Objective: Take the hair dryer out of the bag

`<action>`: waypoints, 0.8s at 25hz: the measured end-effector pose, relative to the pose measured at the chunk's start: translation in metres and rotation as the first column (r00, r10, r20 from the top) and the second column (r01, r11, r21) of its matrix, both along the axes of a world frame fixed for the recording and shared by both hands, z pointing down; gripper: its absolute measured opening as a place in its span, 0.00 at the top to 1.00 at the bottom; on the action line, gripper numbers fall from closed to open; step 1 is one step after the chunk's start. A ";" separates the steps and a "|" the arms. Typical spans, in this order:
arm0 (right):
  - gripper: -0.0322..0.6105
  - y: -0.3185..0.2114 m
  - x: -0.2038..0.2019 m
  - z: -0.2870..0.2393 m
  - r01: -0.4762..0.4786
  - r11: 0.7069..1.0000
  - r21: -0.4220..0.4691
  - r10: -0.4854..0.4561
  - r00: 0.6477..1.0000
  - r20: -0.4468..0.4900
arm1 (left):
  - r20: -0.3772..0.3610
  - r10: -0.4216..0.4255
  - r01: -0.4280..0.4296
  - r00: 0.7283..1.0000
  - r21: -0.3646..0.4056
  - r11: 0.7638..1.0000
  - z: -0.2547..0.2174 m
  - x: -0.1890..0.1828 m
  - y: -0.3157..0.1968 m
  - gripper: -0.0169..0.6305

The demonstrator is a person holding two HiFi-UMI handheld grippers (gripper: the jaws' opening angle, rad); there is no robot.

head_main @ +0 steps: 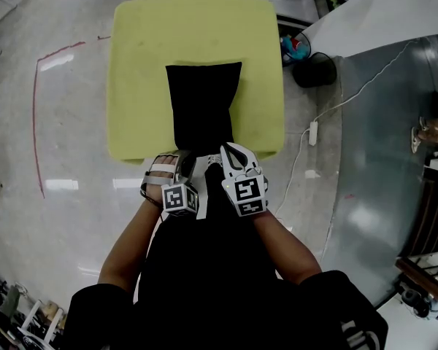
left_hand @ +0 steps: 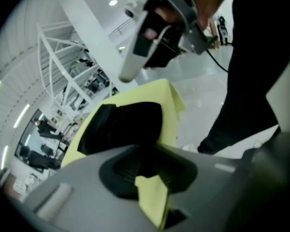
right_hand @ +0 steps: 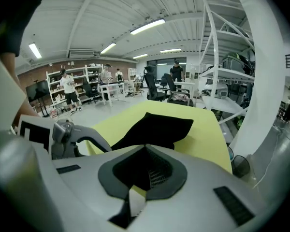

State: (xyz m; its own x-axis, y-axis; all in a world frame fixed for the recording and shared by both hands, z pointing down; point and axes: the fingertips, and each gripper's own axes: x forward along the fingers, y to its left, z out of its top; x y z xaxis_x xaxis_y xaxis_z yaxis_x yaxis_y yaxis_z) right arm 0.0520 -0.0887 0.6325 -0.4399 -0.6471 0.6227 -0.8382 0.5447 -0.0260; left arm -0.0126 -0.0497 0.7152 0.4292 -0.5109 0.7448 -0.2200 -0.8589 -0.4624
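A black cloth bag (head_main: 203,104) lies flat on the yellow-green table (head_main: 139,64), its near end toward me. No hair dryer shows. My left gripper (head_main: 184,157) sits at the bag's near left corner. In the left gripper view the bag (left_hand: 121,124) runs down between that gripper's (left_hand: 147,170) pads, which are closed on the cloth. My right gripper (head_main: 230,150) is at the near right edge, jaws shut. In the right gripper view its tips (right_hand: 144,175) meet in front of the bag (right_hand: 157,127); whether they pinch any cloth does not show.
A black bin (head_main: 314,69) stands on the floor right of the table, with a white cable and power strip (head_main: 313,133) nearby. A grey surface (head_main: 394,159) fills the right side. White shelving (right_hand: 227,71) and people (right_hand: 67,86) are in the background.
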 end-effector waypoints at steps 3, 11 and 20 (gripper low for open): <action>0.94 0.007 0.006 0.014 -0.003 1.000 -0.029 0.003 1.000 -0.012 | -0.022 -0.021 0.021 1.000 -0.006 1.000 -0.007 -0.001 -0.007 0.94; 0.94 0.022 0.007 0.022 0.030 0.998 -0.049 -0.030 1.000 0.009 | -0.233 -0.176 0.107 0.956 -0.281 0.954 -0.050 0.000 -0.033 0.95; 0.94 0.020 -0.034 0.011 0.141 0.990 -0.008 -0.140 0.987 0.076 | -0.291 -0.190 0.109 0.938 -0.272 0.956 -0.084 0.007 -0.081 0.95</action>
State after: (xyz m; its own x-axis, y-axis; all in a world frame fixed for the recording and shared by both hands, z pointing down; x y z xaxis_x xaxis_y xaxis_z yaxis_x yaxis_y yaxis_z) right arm 0.0177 -0.0684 0.6440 -0.5717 -0.5673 0.5927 -0.7488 0.6561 -0.0943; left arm -0.0057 -0.1312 0.6312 0.5924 -0.4035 0.6973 -0.4524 -0.8828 -0.1264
